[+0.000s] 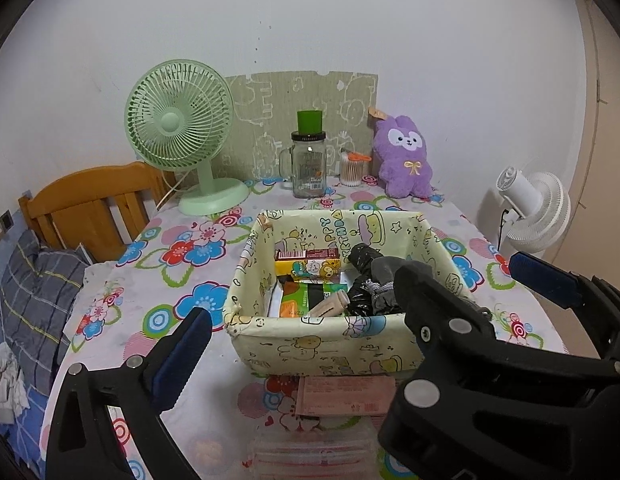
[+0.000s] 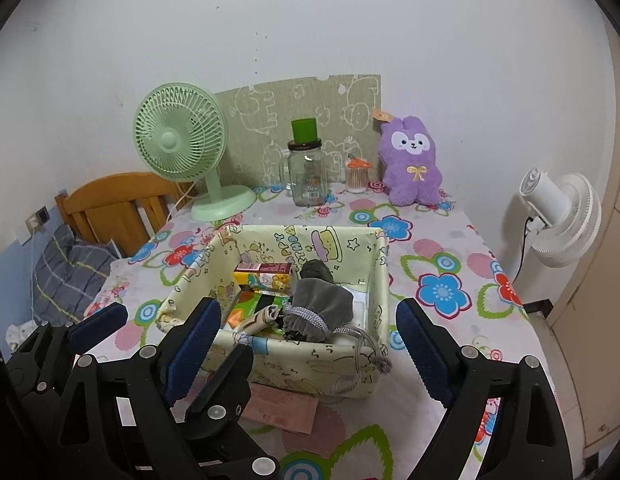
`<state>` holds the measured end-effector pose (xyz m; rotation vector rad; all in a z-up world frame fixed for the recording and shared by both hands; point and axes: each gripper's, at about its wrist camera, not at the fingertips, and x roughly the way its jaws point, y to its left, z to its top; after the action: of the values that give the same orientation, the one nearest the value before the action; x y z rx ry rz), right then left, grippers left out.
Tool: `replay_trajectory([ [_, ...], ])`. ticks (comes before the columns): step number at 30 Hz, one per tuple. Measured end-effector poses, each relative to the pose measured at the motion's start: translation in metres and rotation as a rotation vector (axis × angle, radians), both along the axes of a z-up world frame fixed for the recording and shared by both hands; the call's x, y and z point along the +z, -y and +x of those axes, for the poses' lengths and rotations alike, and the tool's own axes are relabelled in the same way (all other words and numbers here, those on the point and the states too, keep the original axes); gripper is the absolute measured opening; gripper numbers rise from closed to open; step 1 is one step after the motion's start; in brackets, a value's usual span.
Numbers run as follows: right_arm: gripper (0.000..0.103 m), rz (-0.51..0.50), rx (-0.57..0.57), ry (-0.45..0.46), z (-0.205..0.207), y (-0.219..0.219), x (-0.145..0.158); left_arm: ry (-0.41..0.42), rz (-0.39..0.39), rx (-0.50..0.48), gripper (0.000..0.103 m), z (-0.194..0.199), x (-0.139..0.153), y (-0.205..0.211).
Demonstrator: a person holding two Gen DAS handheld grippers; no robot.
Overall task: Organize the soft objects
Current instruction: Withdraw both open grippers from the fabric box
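Both tools stand spread with nothing between the pads: the left gripper [image 1: 358,292] and the right gripper [image 2: 310,332] hover at the near side of the yellow fabric basket [image 2: 301,368]. A grey drawstring pouch [image 2: 322,308] lies inside it, right of some cartons [image 2: 265,276], its cord [image 2: 364,356] draped over the near rim. A purple plush rabbit [image 2: 412,164] sits far right on the flowered tablecloth [image 2: 450,264]

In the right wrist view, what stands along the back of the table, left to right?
Green fan → glass jar with a green lid → cotton swab container → purple plush bunny.
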<state>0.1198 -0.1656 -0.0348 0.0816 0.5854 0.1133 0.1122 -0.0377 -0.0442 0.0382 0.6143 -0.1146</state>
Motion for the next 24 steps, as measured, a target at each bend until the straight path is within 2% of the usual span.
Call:
replay_trajectory([
  [24,0.091,-0.025,-0.017,0.078,-0.048,0.000,0.020,0.064,-0.012,-0.026,0.103,-0.042,0.014,0.000],
])
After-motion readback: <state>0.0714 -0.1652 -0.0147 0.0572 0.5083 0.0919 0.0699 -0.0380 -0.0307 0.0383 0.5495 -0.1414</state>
